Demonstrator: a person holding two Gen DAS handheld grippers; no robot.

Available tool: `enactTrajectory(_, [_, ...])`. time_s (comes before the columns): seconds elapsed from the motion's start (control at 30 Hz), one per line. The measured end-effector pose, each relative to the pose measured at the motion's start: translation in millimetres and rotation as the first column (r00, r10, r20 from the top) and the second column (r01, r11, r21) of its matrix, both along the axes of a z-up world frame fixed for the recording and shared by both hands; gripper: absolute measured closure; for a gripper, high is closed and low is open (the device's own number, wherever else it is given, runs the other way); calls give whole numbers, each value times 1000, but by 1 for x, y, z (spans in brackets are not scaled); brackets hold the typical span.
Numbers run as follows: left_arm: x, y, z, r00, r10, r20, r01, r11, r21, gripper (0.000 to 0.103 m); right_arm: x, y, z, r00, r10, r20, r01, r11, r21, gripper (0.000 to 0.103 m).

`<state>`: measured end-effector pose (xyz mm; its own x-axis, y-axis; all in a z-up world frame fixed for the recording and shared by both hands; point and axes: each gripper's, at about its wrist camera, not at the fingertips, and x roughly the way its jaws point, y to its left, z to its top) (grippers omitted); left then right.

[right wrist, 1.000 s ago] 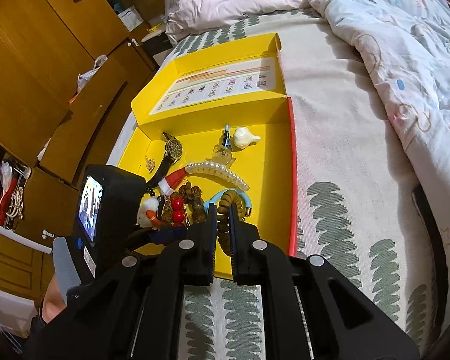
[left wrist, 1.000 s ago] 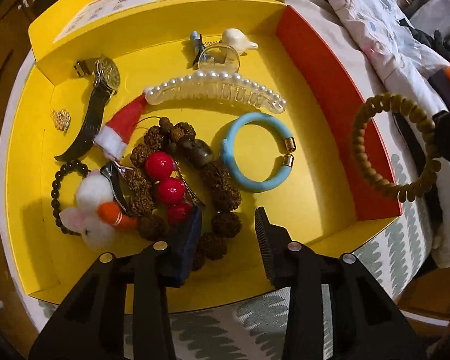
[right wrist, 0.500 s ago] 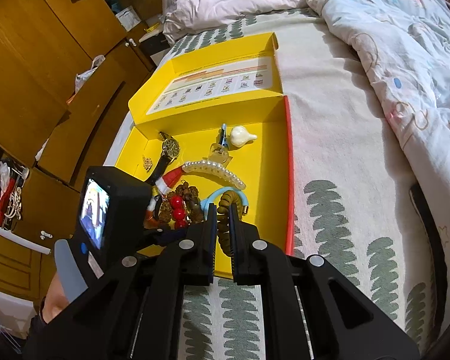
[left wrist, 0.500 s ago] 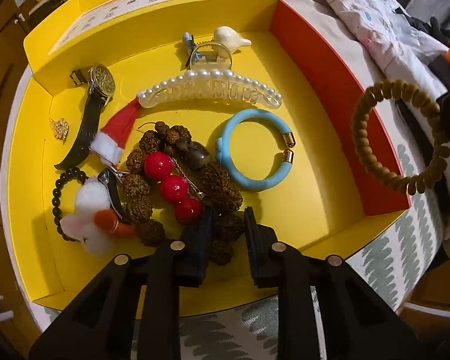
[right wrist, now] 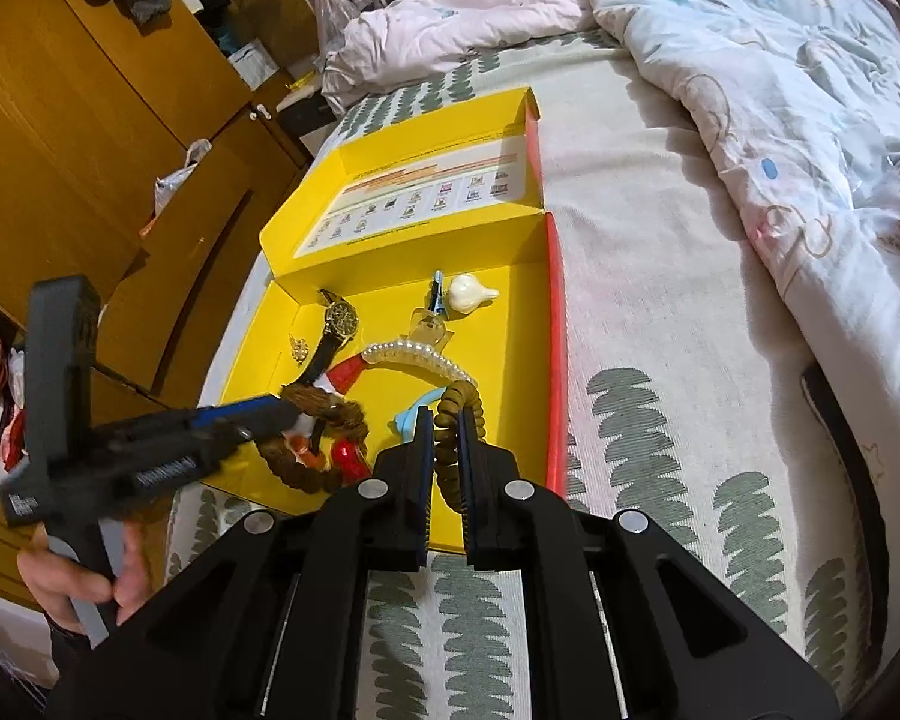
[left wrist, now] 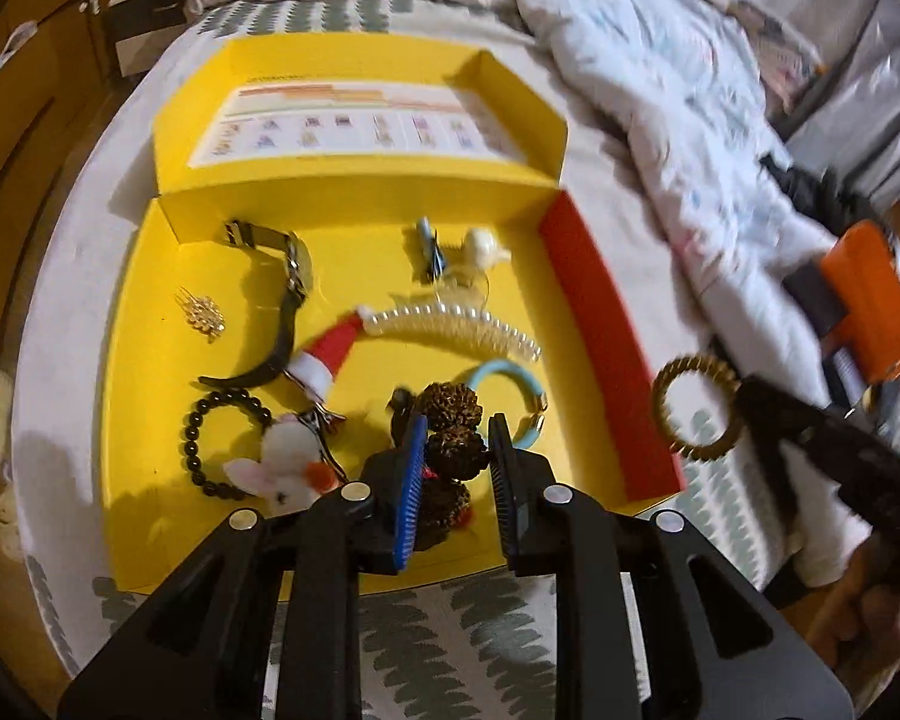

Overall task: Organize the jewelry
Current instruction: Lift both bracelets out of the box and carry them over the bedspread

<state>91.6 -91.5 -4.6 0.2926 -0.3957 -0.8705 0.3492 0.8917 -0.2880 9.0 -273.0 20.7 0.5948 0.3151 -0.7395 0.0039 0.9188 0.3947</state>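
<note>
A yellow box lies open on the bed and holds jewelry. My left gripper is shut on a brown rough-bead bracelet, which hangs above the box floor. In the right wrist view this bracelet dangles from the left gripper, with red beads hanging on it. My right gripper is shut on a brown coil bracelet over the box's near right corner. The left wrist view shows that coil bracelet held beyond the red side wall.
In the box lie a watch, a pearl hair clip, a blue bangle, a black bead bracelet, a Santa hat clip, a white plush clip and a gold brooch. A quilt lies right, wooden cupboards left.
My left gripper shut on the brown rough-bead bracelet and rose, lifting it and the red beads off the box floor. The right gripper kept still with the coil bracelet.
</note>
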Motion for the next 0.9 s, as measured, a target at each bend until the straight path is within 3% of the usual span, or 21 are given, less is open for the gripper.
enactTrajectory(0.4, [-11, 29, 43, 997, 42, 60, -37, 995, -92, 82, -20, 1, 17, 1000, 8, 18, -8, 1000, 2, 94])
enactTrajectory(0.63, [-47, 33, 67, 996, 4, 86, 6, 993, -119, 82, -56, 17, 34, 997, 68, 24, -68, 998, -4, 94])
enactTrajectory(0.9, [-106, 42, 60, 996, -72, 53, 79, 988, -137, 82, -93, 28, 2, 991, 113, -77, -116, 993, -26, 94])
